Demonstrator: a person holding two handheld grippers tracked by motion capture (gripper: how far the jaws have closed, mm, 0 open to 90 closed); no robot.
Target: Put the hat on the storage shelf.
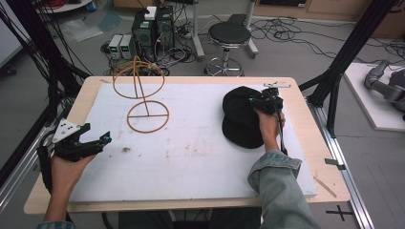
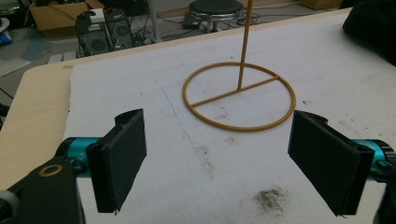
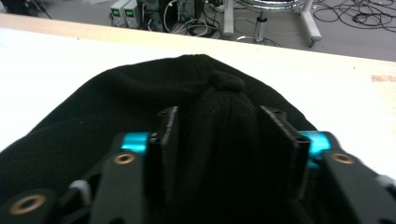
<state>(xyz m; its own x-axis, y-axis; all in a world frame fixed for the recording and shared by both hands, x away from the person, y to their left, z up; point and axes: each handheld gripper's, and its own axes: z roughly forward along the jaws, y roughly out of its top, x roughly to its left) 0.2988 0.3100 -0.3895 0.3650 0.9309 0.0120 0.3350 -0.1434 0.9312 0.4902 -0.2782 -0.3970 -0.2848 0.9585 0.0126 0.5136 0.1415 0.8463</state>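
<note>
A black knitted cap point(image 1: 239, 121) lies on the right side of the white board. My right gripper point(image 1: 260, 102) sits on its top, and in the right gripper view a raised fold of the cap point(image 3: 140, 93) is bunched between the jaws, whose pads press on it from both sides point(image 3: 217, 119). A yellow wire hat stand point(image 1: 143, 95) with a round base and a hoop on a thin post stands at the back left; its base ring point(image 2: 239, 95) lies ahead of my left gripper. My left gripper point(image 1: 98, 142) hovers at the board's left edge, open with nothing between its pads point(image 2: 219, 163).
The white board point(image 1: 191, 162) covers most of the wooden table point(image 1: 86, 90) and has a dark smudge point(image 2: 271, 198) near my left gripper. Behind the table are a black stool point(image 1: 229, 36), computer towers point(image 1: 153, 26) and floor cables. Black frame posts point(image 1: 353, 43) flank the table.
</note>
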